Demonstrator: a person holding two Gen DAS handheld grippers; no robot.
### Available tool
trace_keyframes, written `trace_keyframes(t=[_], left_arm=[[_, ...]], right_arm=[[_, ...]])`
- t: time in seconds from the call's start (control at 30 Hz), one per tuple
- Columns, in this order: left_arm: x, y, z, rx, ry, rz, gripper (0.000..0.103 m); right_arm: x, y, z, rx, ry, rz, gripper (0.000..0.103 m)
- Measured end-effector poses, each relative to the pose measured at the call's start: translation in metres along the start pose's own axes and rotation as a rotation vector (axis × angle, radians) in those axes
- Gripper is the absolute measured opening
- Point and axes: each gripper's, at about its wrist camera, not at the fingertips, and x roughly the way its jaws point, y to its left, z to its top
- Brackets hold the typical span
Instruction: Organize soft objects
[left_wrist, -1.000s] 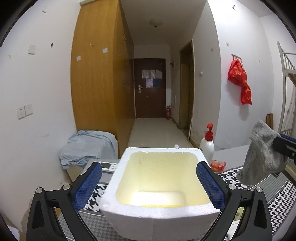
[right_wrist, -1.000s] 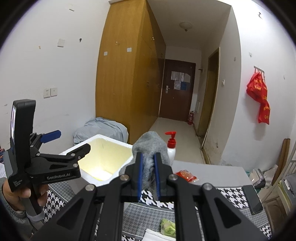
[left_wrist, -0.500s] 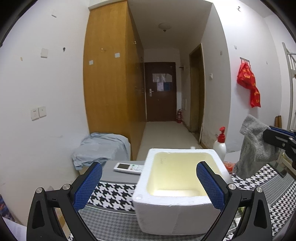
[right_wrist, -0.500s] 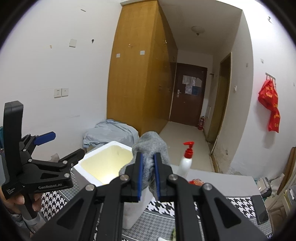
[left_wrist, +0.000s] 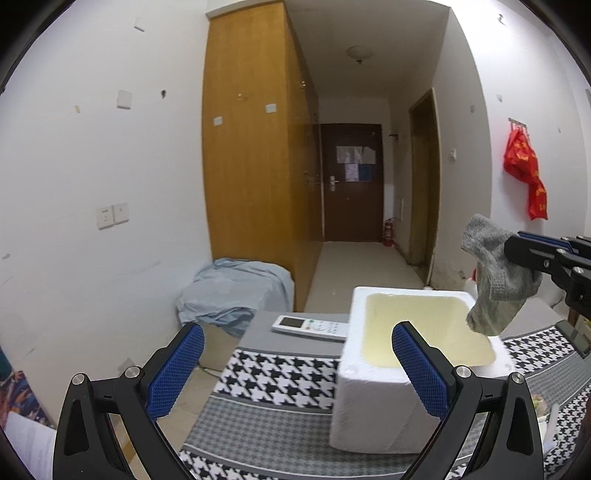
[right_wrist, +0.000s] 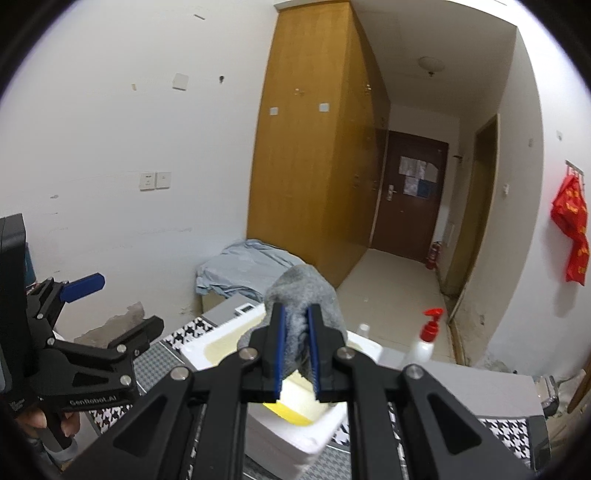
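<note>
My right gripper (right_wrist: 294, 317) is shut on a grey knitted cloth (right_wrist: 301, 291) and holds it in the air above a white foam box (right_wrist: 325, 428) with a yellowish inside. In the left wrist view the cloth (left_wrist: 493, 284) hangs from the right gripper (left_wrist: 517, 254) over the box's right part (left_wrist: 373, 402). My left gripper (left_wrist: 295, 350) is open and empty, held to the left of the box, its right finger in front of the box's near left corner.
The box stands on a table with a houndstooth cloth (left_wrist: 280, 373). A white remote (left_wrist: 310, 326) lies left of the box. A spray bottle with a red top (right_wrist: 424, 339) stands behind it. A blue-grey sheet (left_wrist: 236, 291) lies on a low unit by the wardrobe.
My left gripper has drawn back and to the left, away from the box it framed. My right gripper has carried the grey cloth over the box.
</note>
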Motion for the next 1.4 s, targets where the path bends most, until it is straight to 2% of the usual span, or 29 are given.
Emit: trace_keyframes(t=[0.23, 0.73, 0.8, 0.87, 0.93, 0.97, 1.4], left_arm=[[-0.006, 0.012, -0.001, -0.018, -0.001, 0.027, 0.102], [-0.009, 0.016, -0.004, -0.029, -0.001, 0.021, 0.102], [-0.007, 0.016, -0.004, -0.028, 0.0, 0.017, 0.102], [-0.007, 0.015, -0.005, -0.025, 0.001, 0.016, 0.102], [-0.007, 0.015, -0.005, -0.027, 0.002, 0.012, 0.102], [-0.007, 0.015, -0.005, -0.026, 0.002, 0.011, 0.102], [-0.012, 0.006, -0.001, -0.025, 0.001, -0.036, 0.102]], right_arm=[[0.01, 0.005, -0.001, -0.007, 0.023, 0.028, 0.015], [0.034, 0.004, -0.001, 0.036, 0.097, 0.002, 0.016], [0.04, 0.001, -0.002, 0.055, 0.114, 0.007, 0.026], [0.04, 0.0, -0.003, 0.057, 0.109, 0.0, 0.057], [0.037, 0.0, -0.003, 0.055, 0.083, -0.021, 0.075], [0.035, 0.001, -0.003, 0.05, 0.075, -0.028, 0.08], [0.01, -0.007, 0.001, 0.065, 0.064, -0.057, 0.081]])
